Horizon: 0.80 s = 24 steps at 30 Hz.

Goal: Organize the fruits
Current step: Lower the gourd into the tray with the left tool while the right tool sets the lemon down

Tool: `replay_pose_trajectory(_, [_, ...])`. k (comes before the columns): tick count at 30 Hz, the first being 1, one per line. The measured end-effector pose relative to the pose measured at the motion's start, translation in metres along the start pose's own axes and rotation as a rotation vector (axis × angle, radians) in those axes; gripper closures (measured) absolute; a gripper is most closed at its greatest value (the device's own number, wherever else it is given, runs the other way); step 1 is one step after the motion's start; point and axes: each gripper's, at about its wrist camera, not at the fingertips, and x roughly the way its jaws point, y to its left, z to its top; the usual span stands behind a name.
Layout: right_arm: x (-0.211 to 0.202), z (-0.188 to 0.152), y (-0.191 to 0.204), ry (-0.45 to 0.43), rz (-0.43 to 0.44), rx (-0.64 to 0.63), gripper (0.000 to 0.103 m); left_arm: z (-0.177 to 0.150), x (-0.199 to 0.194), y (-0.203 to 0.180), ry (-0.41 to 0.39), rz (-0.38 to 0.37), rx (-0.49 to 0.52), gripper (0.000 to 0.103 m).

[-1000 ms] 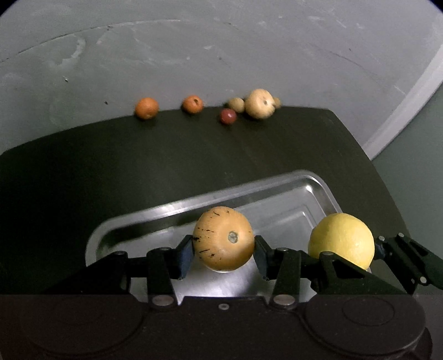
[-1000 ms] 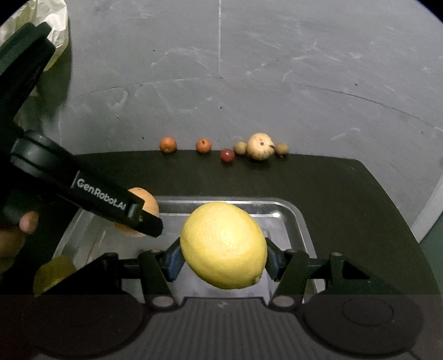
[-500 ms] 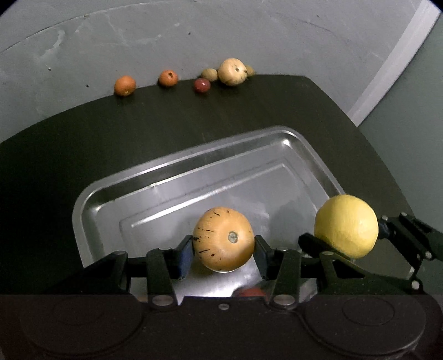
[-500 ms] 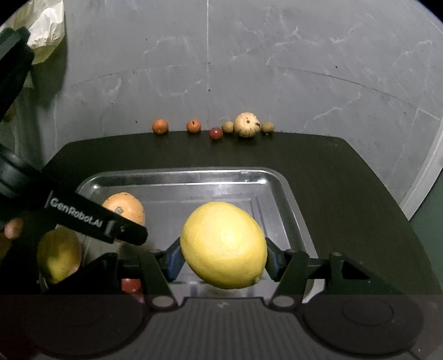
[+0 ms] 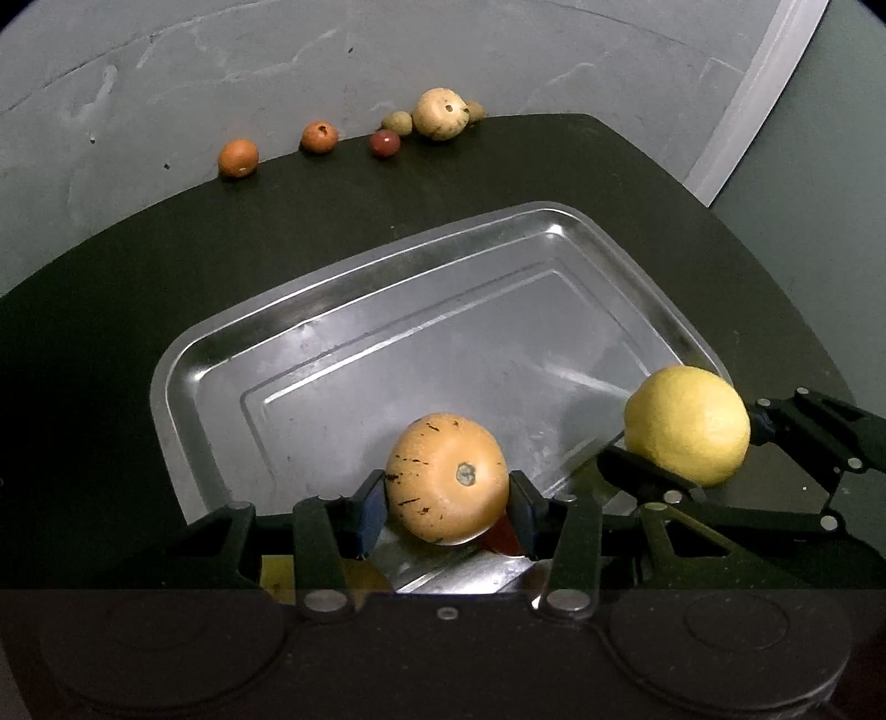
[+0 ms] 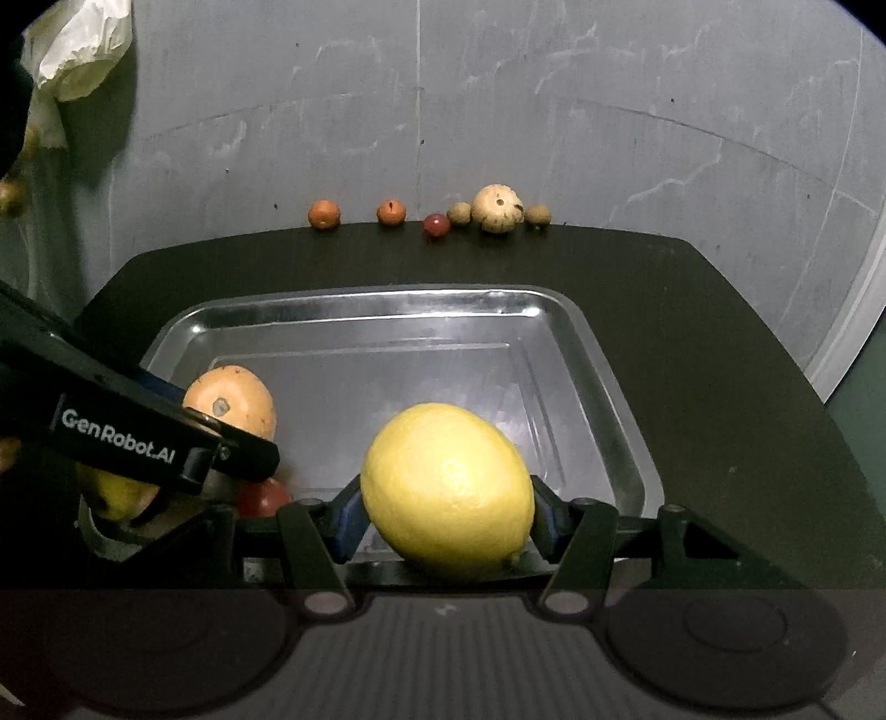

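Two handheld grippers over a shiny rectangular metal tray [image 5: 183, 387] on a dark rounded tabletop [image 5: 111, 288], each w/ fruit. Left gripper [image 5: 447, 501] is clamped on a round orange-tan fruit w/ dark flecks [image 5: 446, 475], blue pads pressed to both its sides, held above the tray's near edge. Right gripper [image 6: 446, 518] is clamped on a large smooth yellow lemon [image 6: 447, 490], likewise squeezed between blue pads, over the tray's near-right part; from the left wrist view the same lemon sits at the tray's right rim. In the right wrist view the left gripper's black finger, marked "GenRobot.AI", crosses the lower left; beneath it lie a small red fruit [image 6: 264, 495] & a yellowish fruit [image 6: 113, 495], at or near the tray's near-left corner; whether inside the rim, can't tell. Along the table's far edge, against a grey scuffed wall [image 6: 498, 111]: two small orange fruits [image 6: 324, 214], a small dark-red one [image 6: 436, 224], a pale round speckled fruit [image 6: 498, 207] flanked by two little tan ones. Crumpled pale bag [image 6: 77, 50] hangs top left.
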Motion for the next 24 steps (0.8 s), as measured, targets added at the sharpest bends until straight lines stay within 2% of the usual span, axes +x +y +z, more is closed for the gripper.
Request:
replay_pose_trajectory(7, [-0.0012, -0.0021, 0.0007, 0.008, -0.004, 0.000, 0.041, -0.0028, -0.0018, -0.0057, -0.008, 0.005, 0.020, 0.055])
replay_pose_trajectory(24, [-0.0002, -0.0018, 0.0023, 0.011, -0.010, -0.003, 0.041, -0.0045, -0.0011, -0.0026, -0.011, 0.019, -0.024, 0.057])
